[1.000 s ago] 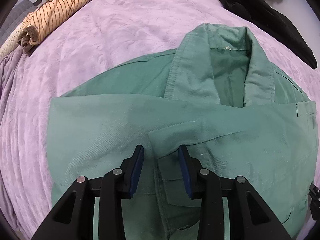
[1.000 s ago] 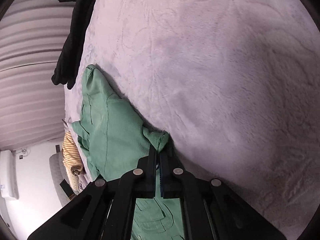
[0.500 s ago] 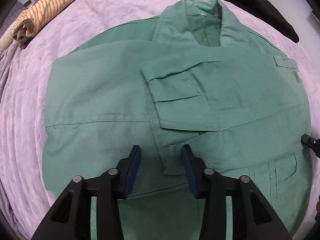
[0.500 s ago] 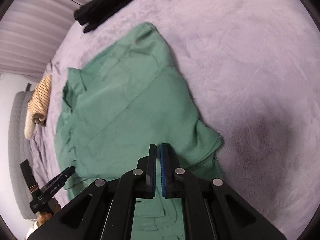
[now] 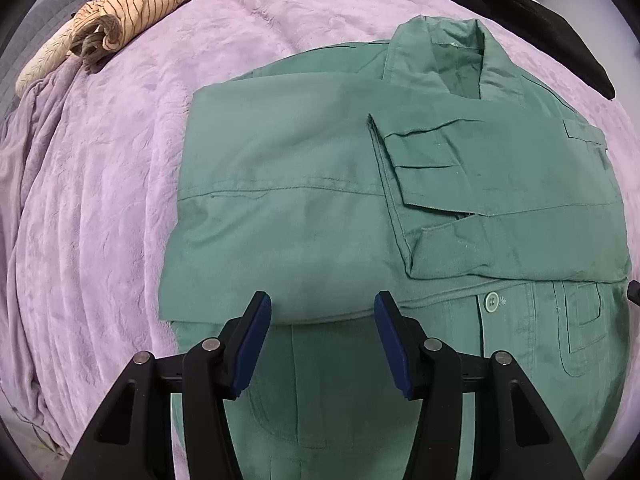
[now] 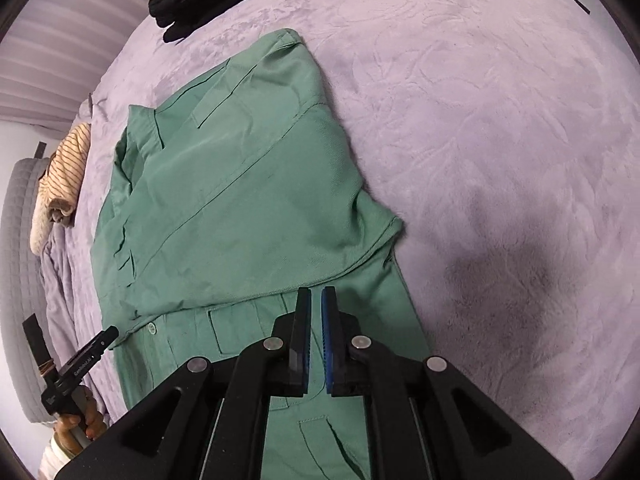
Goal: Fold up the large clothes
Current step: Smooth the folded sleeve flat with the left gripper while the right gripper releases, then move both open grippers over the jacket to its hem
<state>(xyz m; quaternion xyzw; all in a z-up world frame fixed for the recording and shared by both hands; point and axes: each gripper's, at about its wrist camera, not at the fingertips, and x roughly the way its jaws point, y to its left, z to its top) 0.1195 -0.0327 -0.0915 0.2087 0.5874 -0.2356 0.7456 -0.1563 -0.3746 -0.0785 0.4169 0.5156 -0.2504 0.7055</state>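
**Sleeves folded in, both grippers free**

Your left gripper (image 5: 322, 316) has spread wide; your right gripper (image 6: 316, 312), nearly closed, has released the cuff. The green cotton work jacket (image 5: 360, 208) lies sleeves-crossed on the lilac plush bedspread (image 5: 100, 200), so the hem fold likely remains. Striped beige garment (image 5: 140, 4) and black clothing (image 5: 532, 20) lie beyond.

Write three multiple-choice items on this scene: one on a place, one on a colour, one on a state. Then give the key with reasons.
1. Where is the striped garment relative to the green jacket, left wrist view?
A. Upper left
B. On top of it
C. Lower right

2. What colour is the blanket?
A. Yellow
B. Lilac
C. Red

3. How are the jacket's sleeves?
A. Spread outward
B. Hanging off the bed
C. Folded across the front

Key: A, it lies apart on the blanket; B, pale purple plush; C, both sleeves cross the chest.
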